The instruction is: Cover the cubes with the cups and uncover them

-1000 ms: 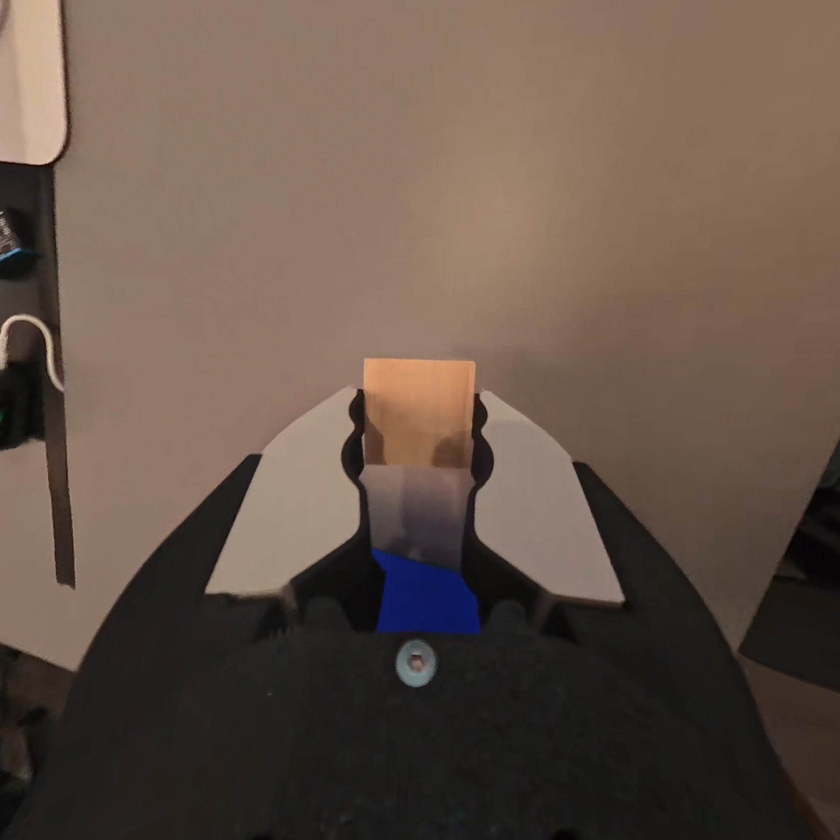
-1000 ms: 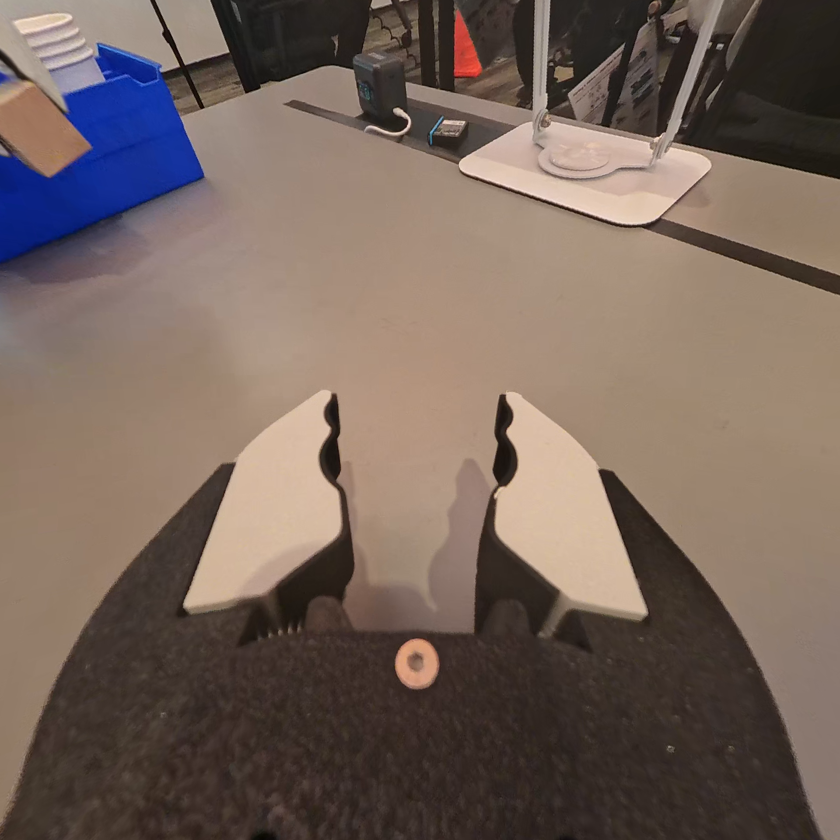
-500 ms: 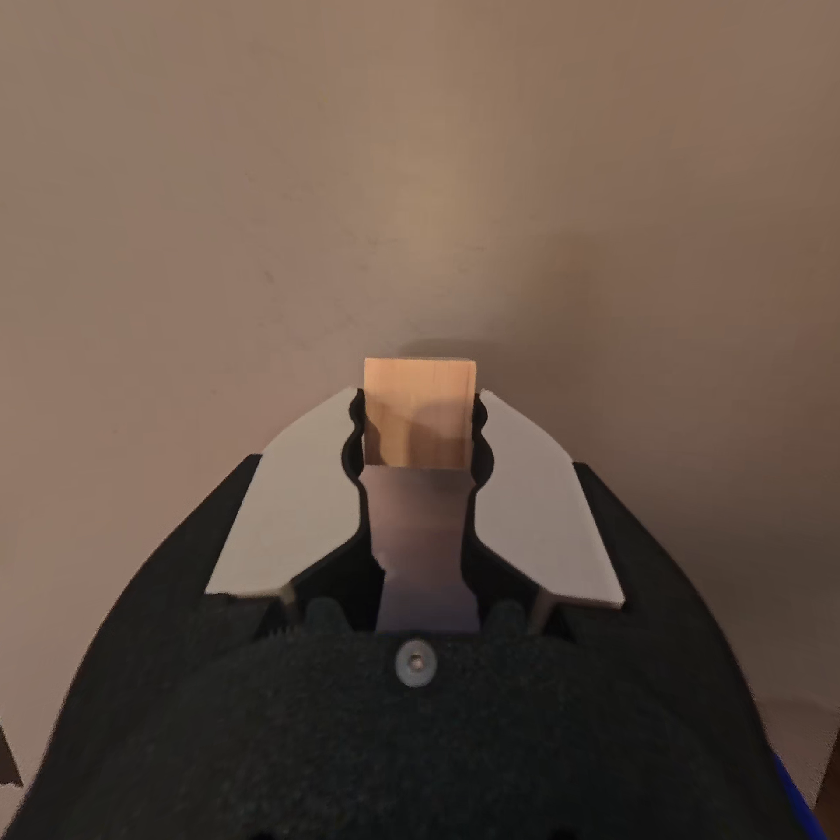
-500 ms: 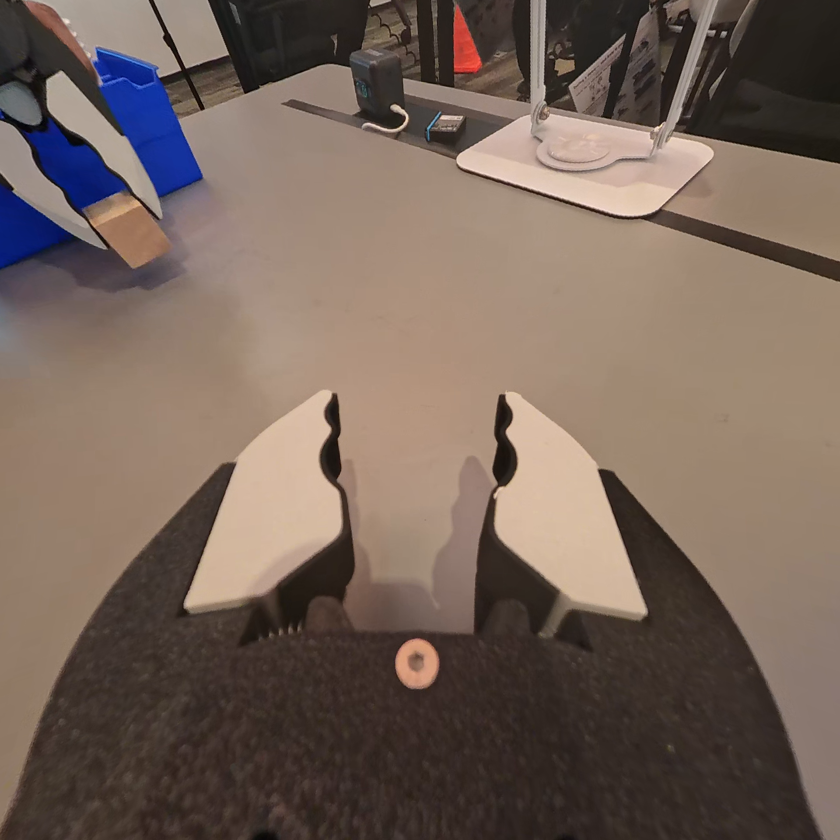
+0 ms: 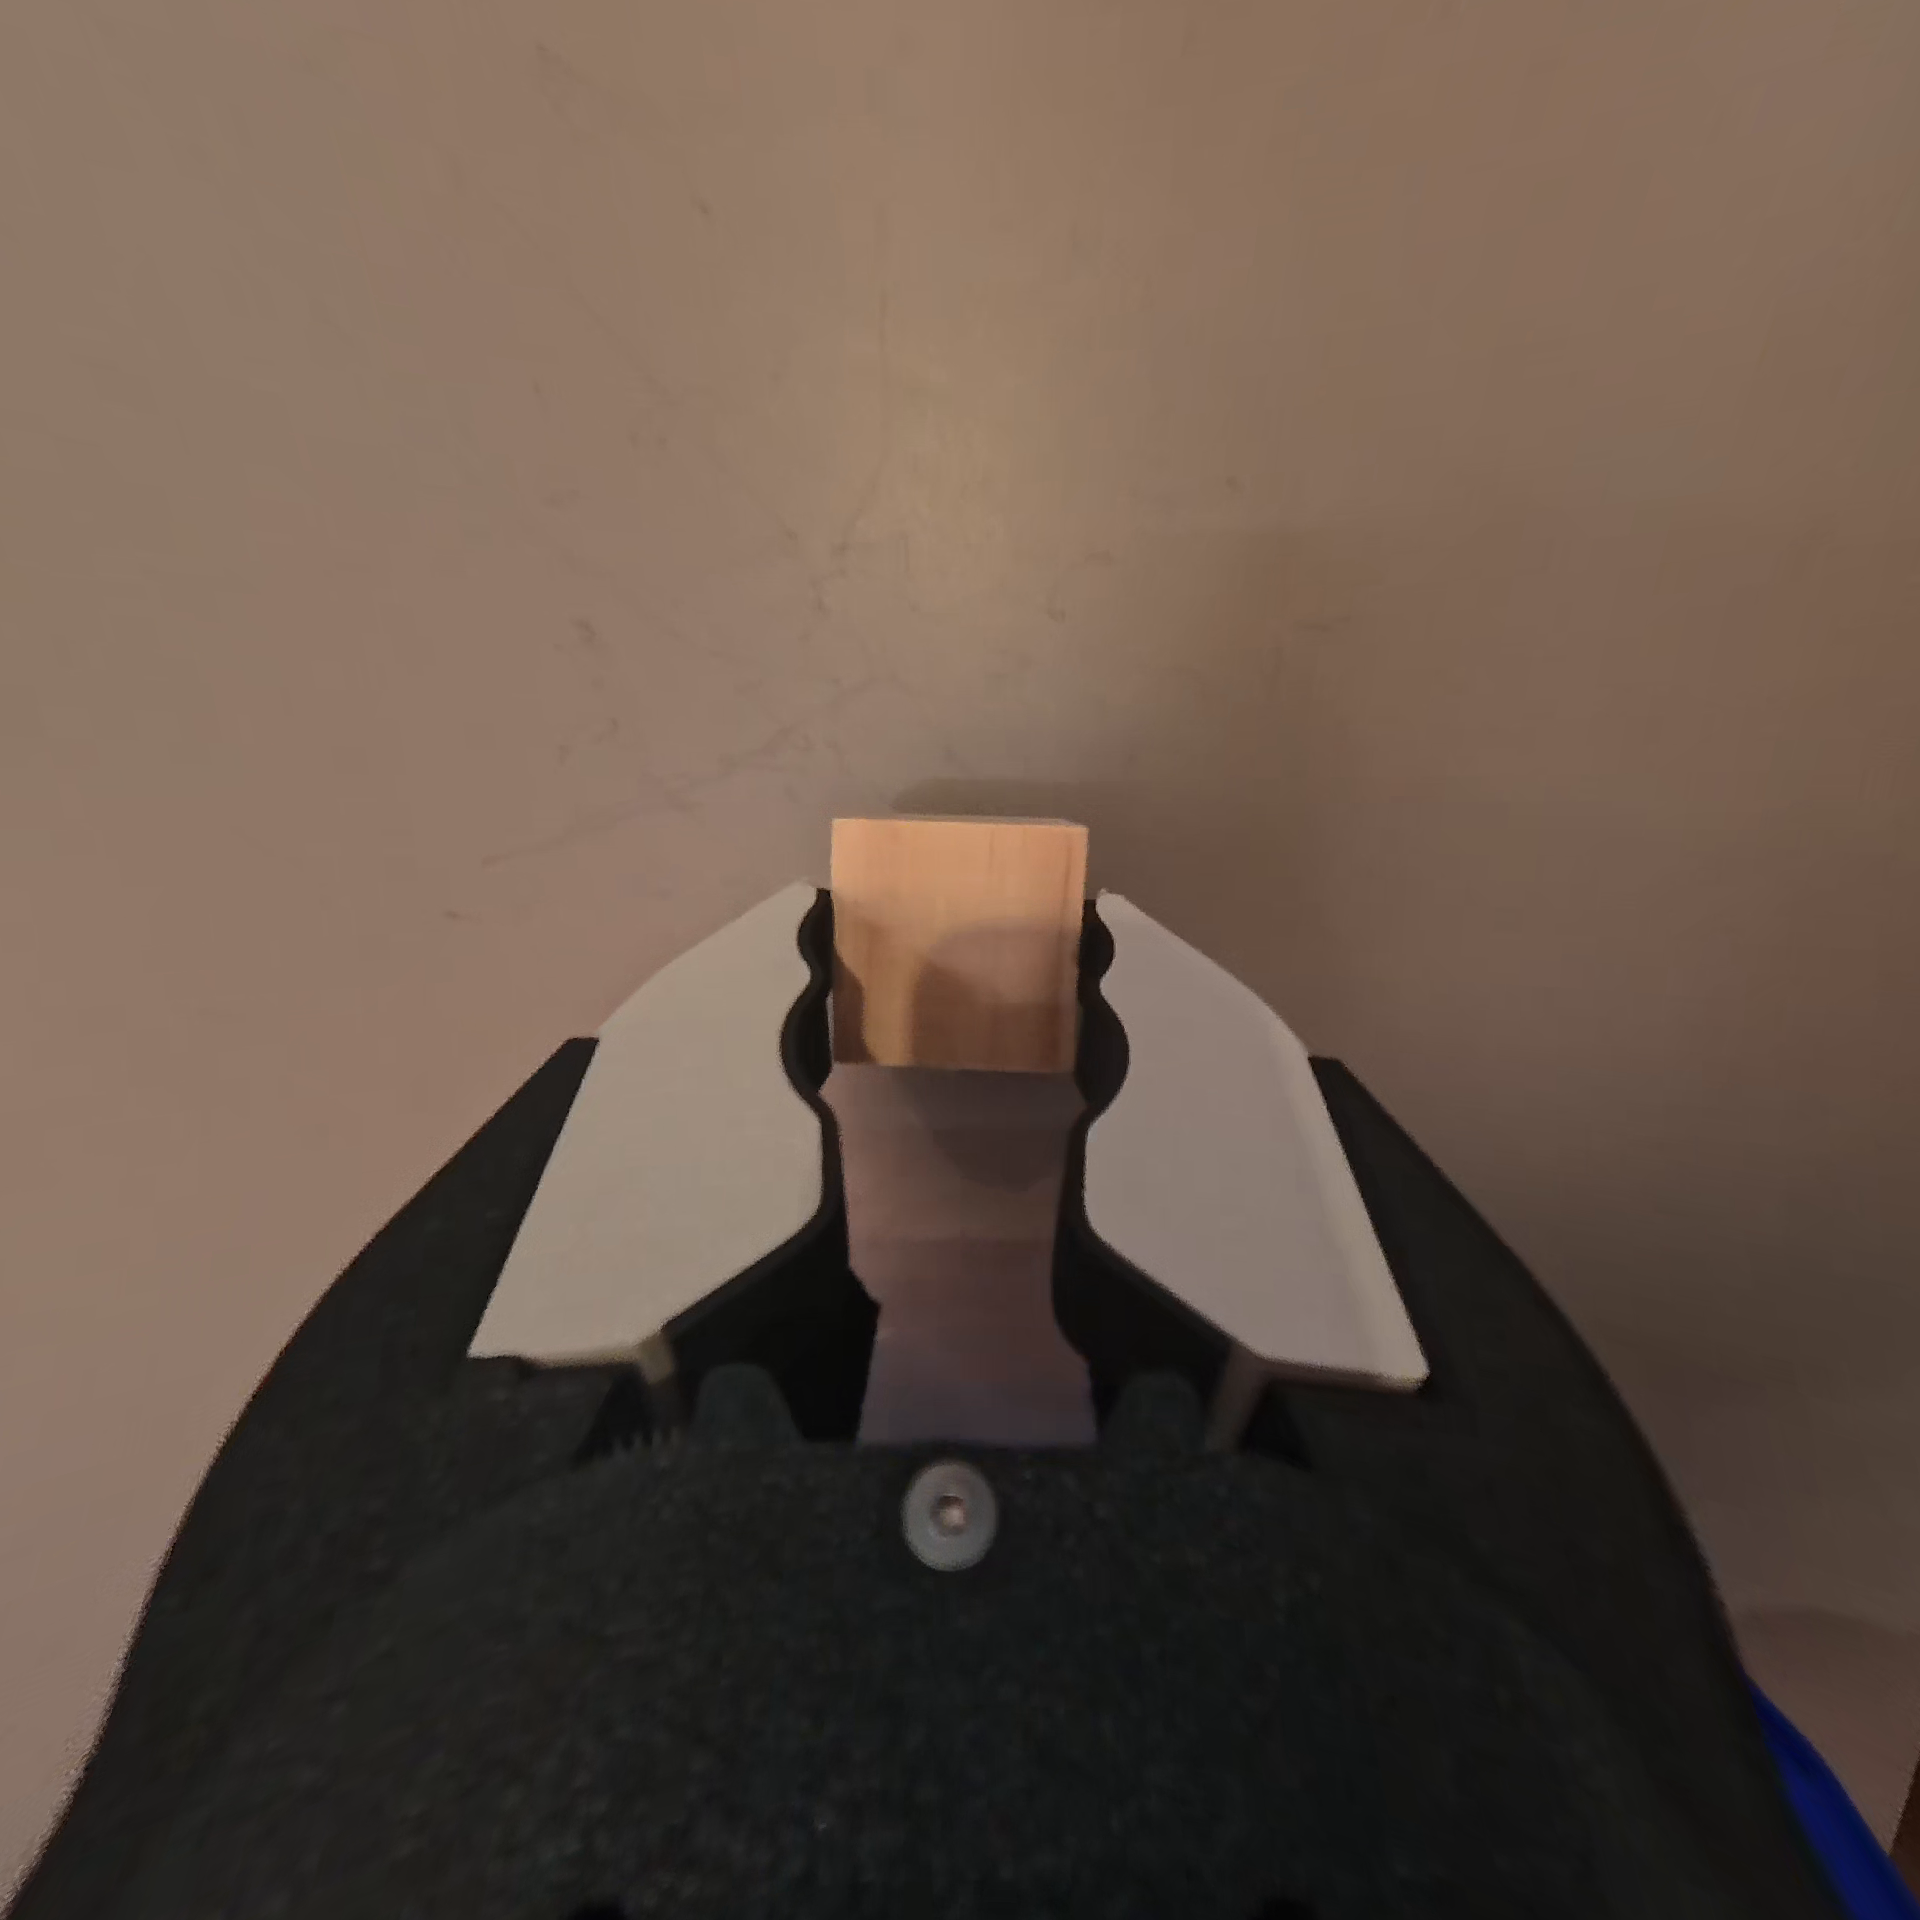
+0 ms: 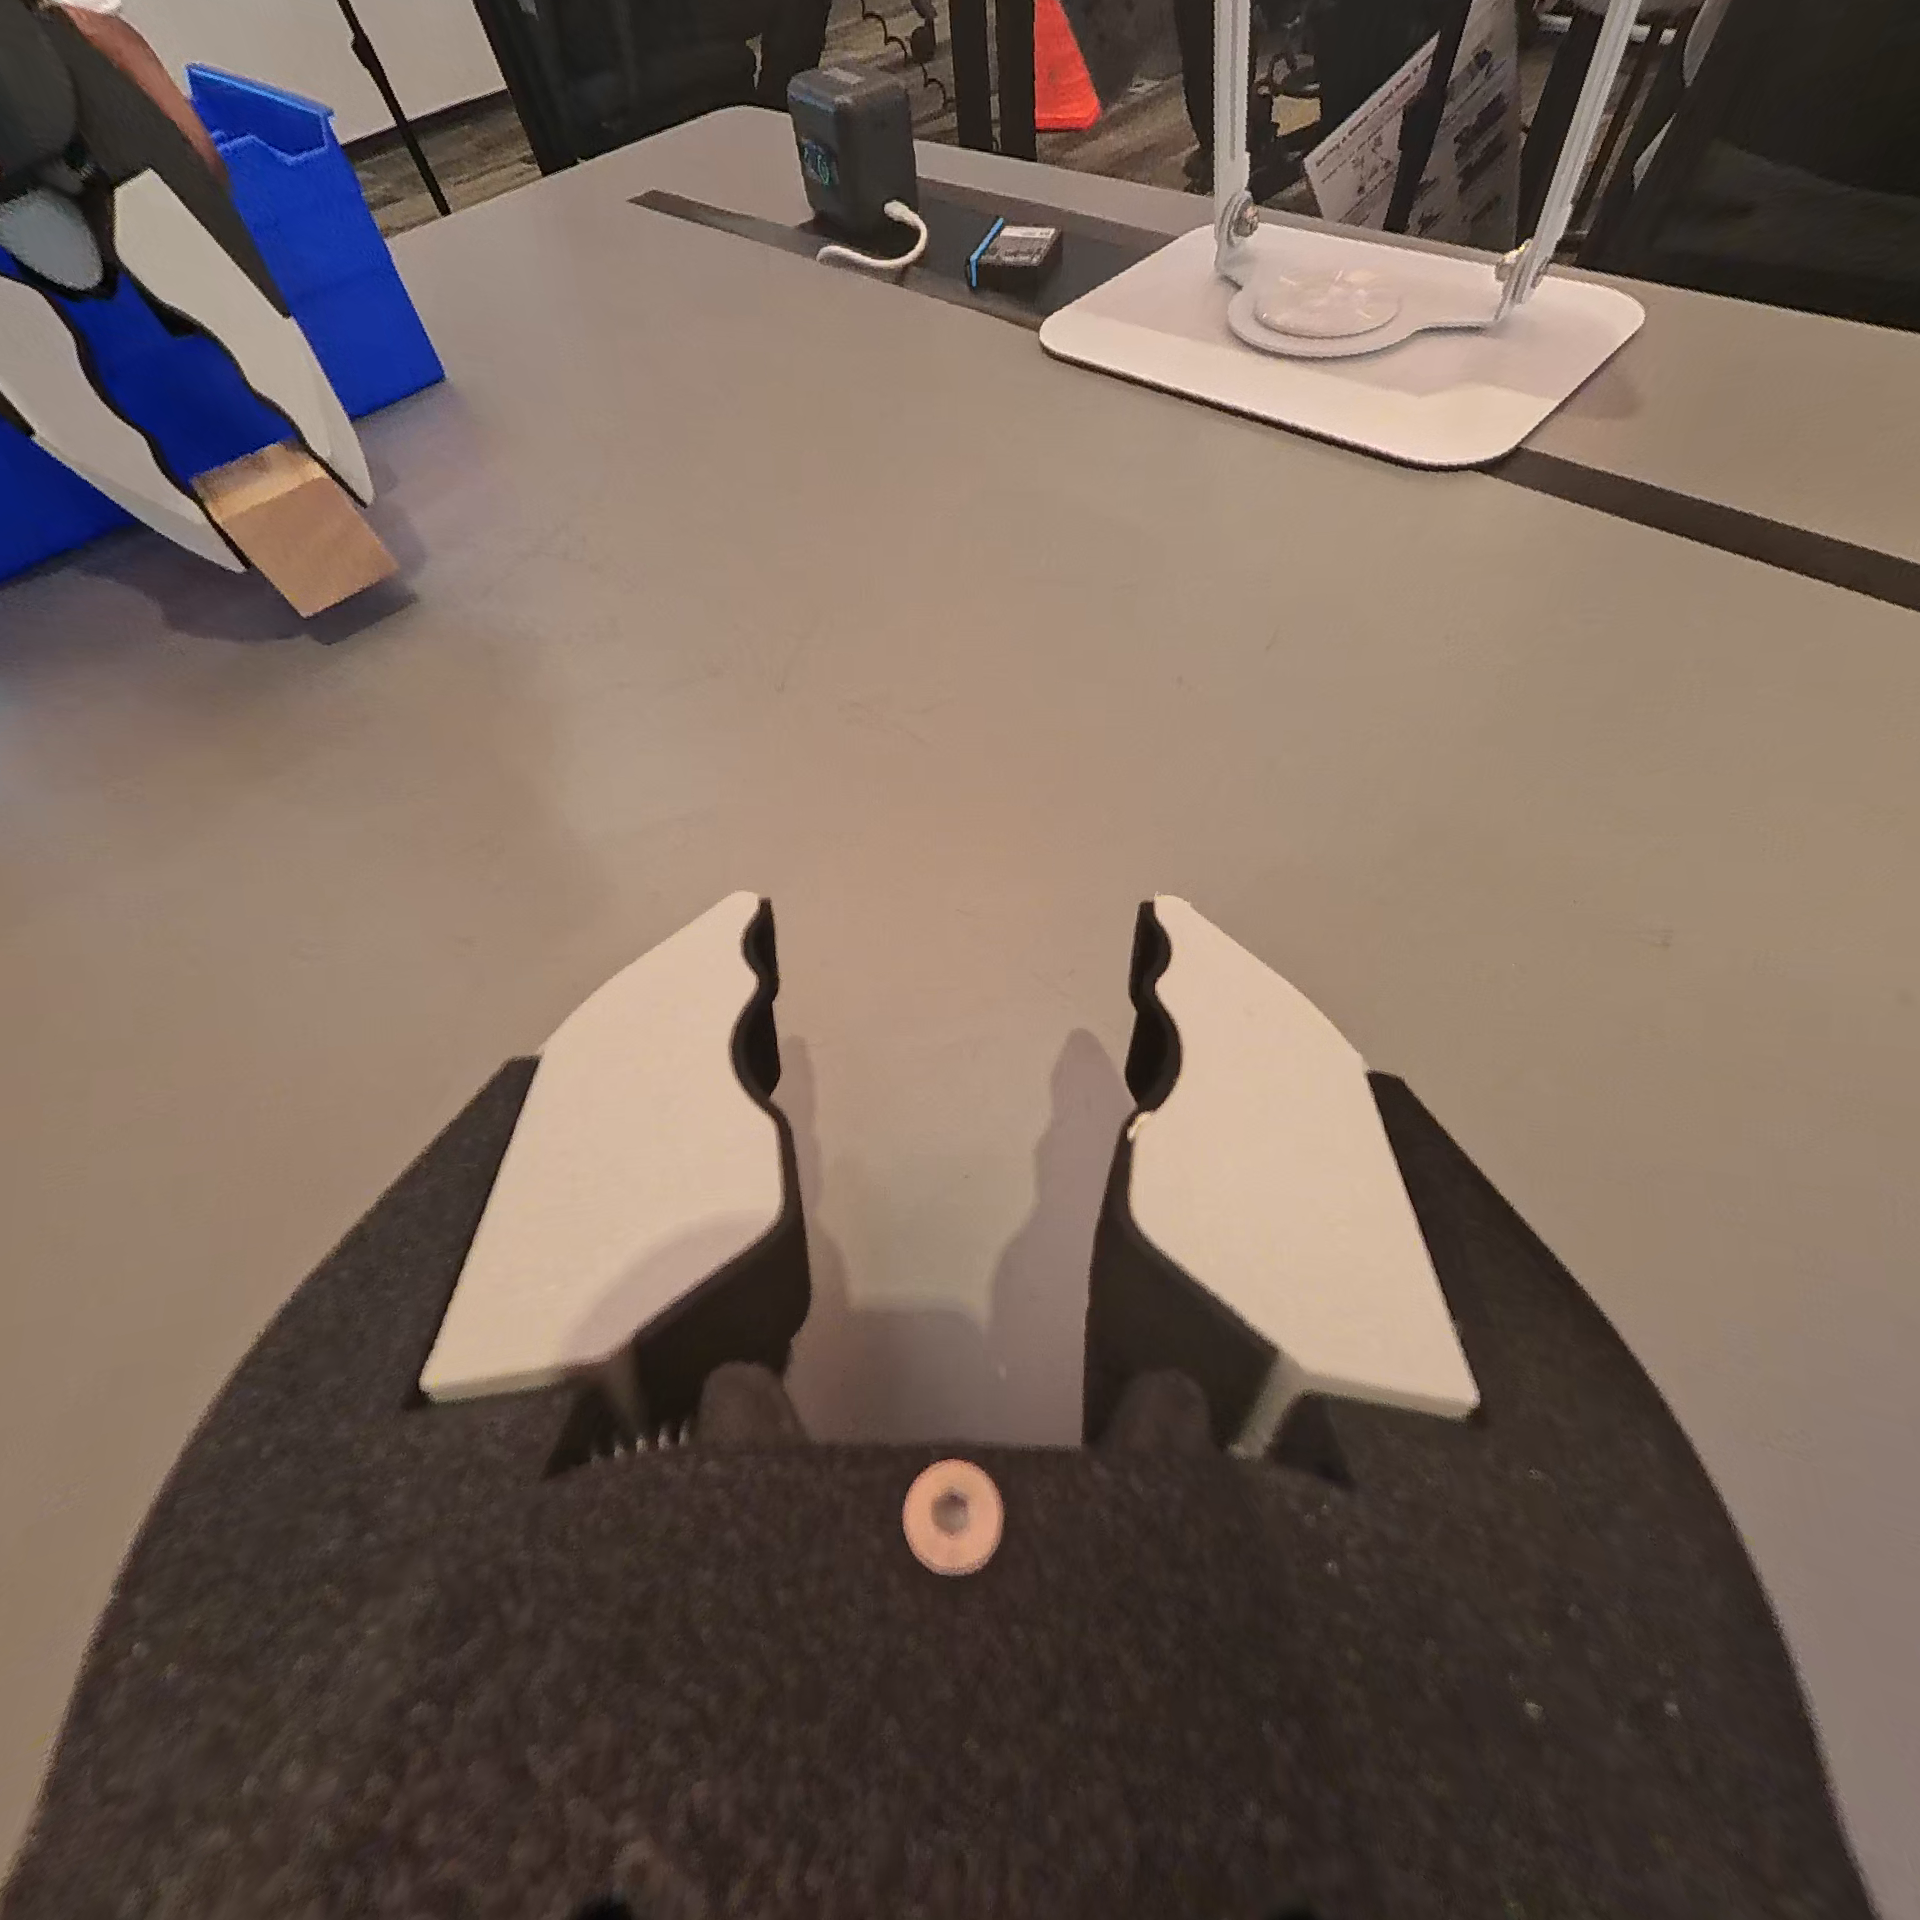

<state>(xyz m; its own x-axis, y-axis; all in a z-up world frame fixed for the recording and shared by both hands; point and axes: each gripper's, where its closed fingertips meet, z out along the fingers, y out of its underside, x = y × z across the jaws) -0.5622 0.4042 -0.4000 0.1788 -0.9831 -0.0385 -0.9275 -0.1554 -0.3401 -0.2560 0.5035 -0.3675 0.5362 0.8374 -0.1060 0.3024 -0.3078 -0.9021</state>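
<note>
My left gripper [image 5: 958, 914] is shut on a wooden cube [image 5: 958, 940], held between its fingertips just above the grey table [image 5: 935, 416]. In the right wrist view the same gripper [image 6: 281, 509] shows at the far left, pointing down, with the cube [image 6: 301, 545] at or just above the tabletop; I cannot tell if it touches. My right gripper [image 6: 956, 920] is open and empty, low over the table [image 6: 935, 675]. No cups are in view now.
A blue bin [image 6: 312, 281] stands at the back left behind the left gripper. A white stand base [image 6: 1340, 353], a dark device with a white cable [image 6: 852, 145] and a small black box [image 6: 1013, 255] lie along a black strip at the back.
The left gripper has carried the cube away from the blue bin, down and to the right toward the tabletop. The right gripper has stayed open and still.
</note>
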